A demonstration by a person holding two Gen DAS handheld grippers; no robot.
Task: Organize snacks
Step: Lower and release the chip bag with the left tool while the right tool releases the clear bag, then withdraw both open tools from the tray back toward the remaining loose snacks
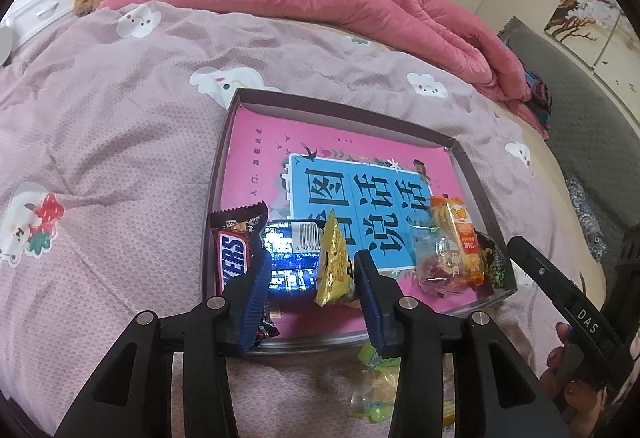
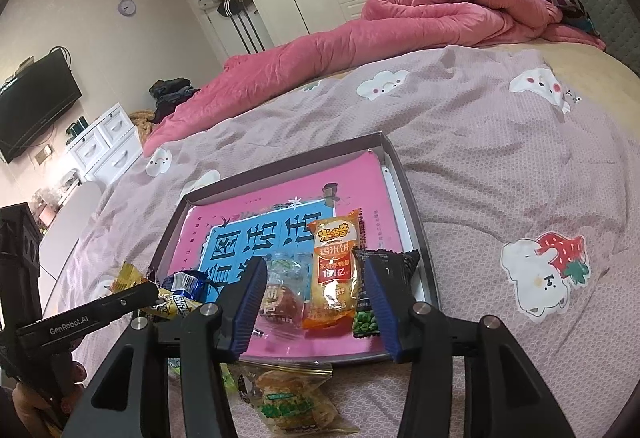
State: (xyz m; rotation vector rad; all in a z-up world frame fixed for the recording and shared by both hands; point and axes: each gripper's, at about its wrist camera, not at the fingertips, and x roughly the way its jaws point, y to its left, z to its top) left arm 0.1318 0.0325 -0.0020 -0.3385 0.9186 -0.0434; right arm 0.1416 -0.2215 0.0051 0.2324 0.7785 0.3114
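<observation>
A shallow dark tray with a pink-and-blue book in its bottom lies on the bed. Along its near edge sit a Snickers bar, a blue packet and a yellow packet. My left gripper is open over them; the yellow packet stands on edge beside its right finger, well apart from the left one. My right gripper is open over the tray's near right corner. A clear packet with a red snack and an orange rice-cracker packet lie between its fingers; a black green-pea packet lies partly behind the right one.
Loose snack bags lie on the bedspread just in front of the tray, a green-yellow one and a clear pastry bag. A rolled pink quilt runs along the far side of the bed. A hand holds the left gripper's body.
</observation>
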